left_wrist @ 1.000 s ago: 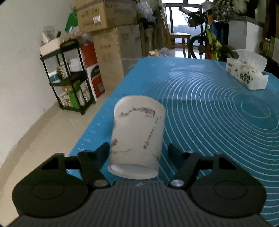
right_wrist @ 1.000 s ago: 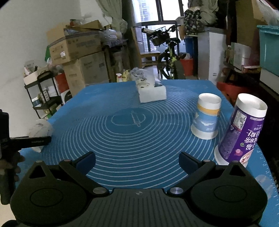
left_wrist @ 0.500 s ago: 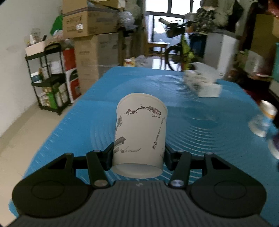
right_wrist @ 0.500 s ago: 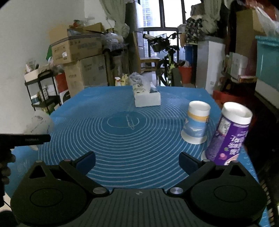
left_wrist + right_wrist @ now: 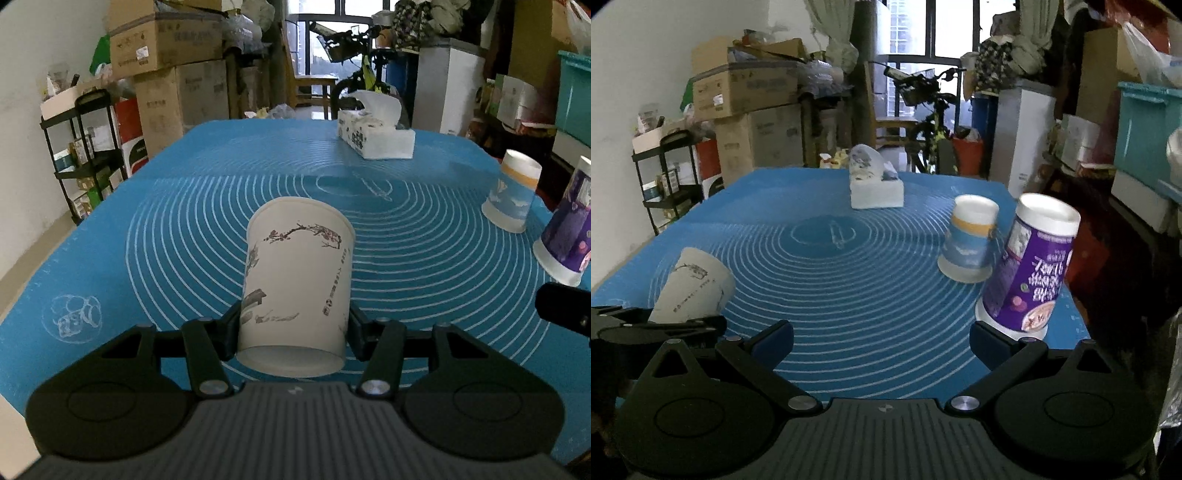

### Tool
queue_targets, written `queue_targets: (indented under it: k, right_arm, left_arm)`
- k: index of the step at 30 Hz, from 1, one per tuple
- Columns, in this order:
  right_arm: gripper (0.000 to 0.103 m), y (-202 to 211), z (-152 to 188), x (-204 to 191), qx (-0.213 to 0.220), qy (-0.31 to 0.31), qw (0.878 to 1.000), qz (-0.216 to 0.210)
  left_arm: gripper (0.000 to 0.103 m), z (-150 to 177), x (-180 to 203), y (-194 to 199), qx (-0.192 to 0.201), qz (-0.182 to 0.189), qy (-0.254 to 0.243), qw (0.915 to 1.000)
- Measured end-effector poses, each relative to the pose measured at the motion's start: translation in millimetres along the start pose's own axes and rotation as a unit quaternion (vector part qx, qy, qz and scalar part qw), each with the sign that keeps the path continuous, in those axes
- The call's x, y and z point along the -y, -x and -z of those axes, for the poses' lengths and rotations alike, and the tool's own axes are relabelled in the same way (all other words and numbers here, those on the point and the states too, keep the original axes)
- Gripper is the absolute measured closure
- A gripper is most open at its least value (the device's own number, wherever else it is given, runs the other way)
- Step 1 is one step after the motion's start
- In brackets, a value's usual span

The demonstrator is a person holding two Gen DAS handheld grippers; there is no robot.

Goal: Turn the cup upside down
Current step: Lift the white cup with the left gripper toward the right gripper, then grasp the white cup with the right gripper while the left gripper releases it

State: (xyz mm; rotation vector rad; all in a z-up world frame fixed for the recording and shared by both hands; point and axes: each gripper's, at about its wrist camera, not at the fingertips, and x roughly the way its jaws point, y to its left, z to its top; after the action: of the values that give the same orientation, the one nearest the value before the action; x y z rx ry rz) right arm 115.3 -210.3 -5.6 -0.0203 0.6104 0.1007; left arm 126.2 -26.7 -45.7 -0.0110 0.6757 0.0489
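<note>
My left gripper (image 5: pixel 291 325) is shut on a white paper cup (image 5: pixel 295 280) printed with a plum branch. The cup lies along the fingers, base toward the camera and mouth pointing away, held above the blue mat (image 5: pixel 184 221). In the right wrist view the same cup (image 5: pixel 692 288) is tilted at the left, clamped by the left gripper (image 5: pixel 665 325). My right gripper (image 5: pixel 881 339) is open and empty above the mat's near edge.
A blue-and-white cup (image 5: pixel 969 240) and a purple cup (image 5: pixel 1030 273) stand upside down at the mat's right side. A tissue box (image 5: pixel 375 136) sits at the far middle. Shelves and cardboard boxes (image 5: pixel 162 74) stand left of the table.
The left gripper closed on the white cup, lifted it and swung right toward the mat's middle. The right gripper view shifted closer to the purple cup.
</note>
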Motion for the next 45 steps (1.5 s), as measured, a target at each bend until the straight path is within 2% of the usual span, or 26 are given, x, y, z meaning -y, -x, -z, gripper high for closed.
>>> queue_targets:
  k: [6,9,13,28,33,37,39,40,42,43,44,45]
  right_arm:
    - [0.002,-6.1,3.3,-1.6,-0.007,0.002,1.0,-0.003]
    - [0.002,-8.2,3.0,-5.3,-0.009,0.007,1.0,-0.004]
    - [0.002,-9.6,2.6,-8.4,-0.011,0.015,1.0,-0.003]
    - [0.002,-6.4,-0.9,-10.8,-0.009,0.025,1.0,-0.003]
    - [0.002,1.1,-8.7,-25.5,-0.004,0.091,0.996,0.009]
    - [0.002,4.9,-17.7,-48.4,0.003,0.171,0.985,0.014]
    - [0.002,4.1,-21.3,-63.6,0.008,0.23,0.973,0.024]
    - [0.002,3.4,-22.3,-73.4,0.012,0.27,0.962,0.032]
    - [0.002,2.4,-20.7,-94.6,0.022,0.363,0.931,0.046]
    - [0.002,2.5,-16.8,-106.6,0.032,0.422,0.905,0.054]
    - [0.002,2.9,-10.7,-117.6,0.044,0.48,0.874,0.063]
    - [0.002,3.6,-2.5,-128.0,0.06,0.541,0.836,0.07]
  left_arm:
    - [0.043,6.9,3.1,-3.6,-0.002,-0.007,-0.023,0.9997]
    - [0.022,9.4,3.2,-3.5,-0.003,-0.011,-0.026,0.9996]
    - [0.011,9.5,4.3,-1.4,0.005,-0.012,-0.031,0.9994]
    - [0.009,3.8,2.4,16.0,0.025,-0.004,-0.037,0.999]
    - [0.008,0.4,-8.4,37.8,0.043,0.012,-0.037,0.9983]
    - [0.008,-0.8,-21.4,52.0,0.054,0.014,-0.037,0.9978]
    - [0.006,-0.9,-30.2,57.8,0.061,0.006,-0.034,0.9975]
    - [0.006,-0.2,-35.1,60.3,0.067,0.0,-0.029,0.9974]
    - [0.005,1.5,-45.3,62.9,0.075,-0.016,-0.016,0.997]
    - [0.002,1.8,-50.1,63.2,0.077,-0.022,-0.009,0.9967]
    - [0.002,1.7,-54.4,62.6,0.078,-0.028,-0.001,0.9965]
    - [0.002,2.4,-59.2,60.9,0.078,-0.035,0.009,0.9963]
